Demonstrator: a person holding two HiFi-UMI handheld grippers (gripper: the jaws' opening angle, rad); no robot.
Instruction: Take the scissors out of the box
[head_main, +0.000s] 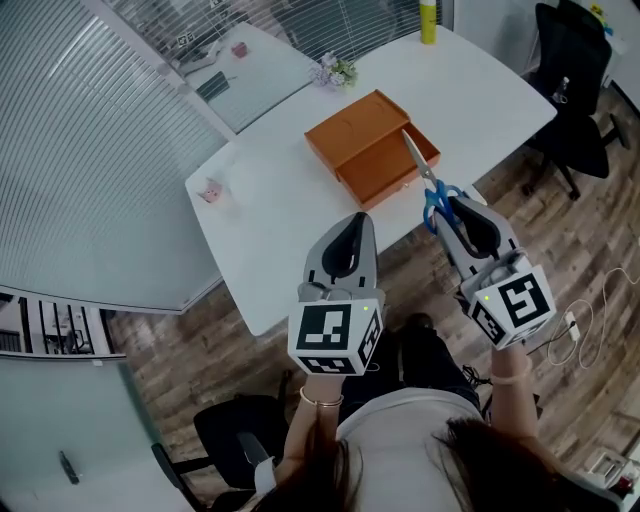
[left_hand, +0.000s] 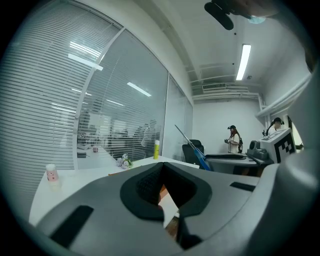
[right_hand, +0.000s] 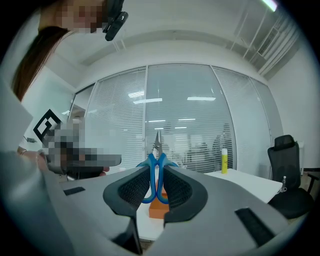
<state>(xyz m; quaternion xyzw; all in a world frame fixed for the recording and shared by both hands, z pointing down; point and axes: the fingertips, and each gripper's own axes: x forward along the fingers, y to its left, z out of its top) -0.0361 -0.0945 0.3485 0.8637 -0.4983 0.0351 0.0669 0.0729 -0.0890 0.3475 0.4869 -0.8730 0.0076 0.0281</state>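
Seen from the head view, one white desk carries one flat orange box lying open, one yellow bottle at the far edge, one small bunch of flowers and one small pink object at the left. The right gripper holds the single pair of blue-handled steel scissors by the handles, with the blades pointing far across the box's right edge. The left gripper hovers at the desk's near edge. In the left gripper view, the left gripper stands slightly apart with nothing between its jaws, and the scissors show at the right. In the right gripper view, the right gripper is partly closed. Its pads press both blue loops of the scissors, and the box lies beyond on the desk.
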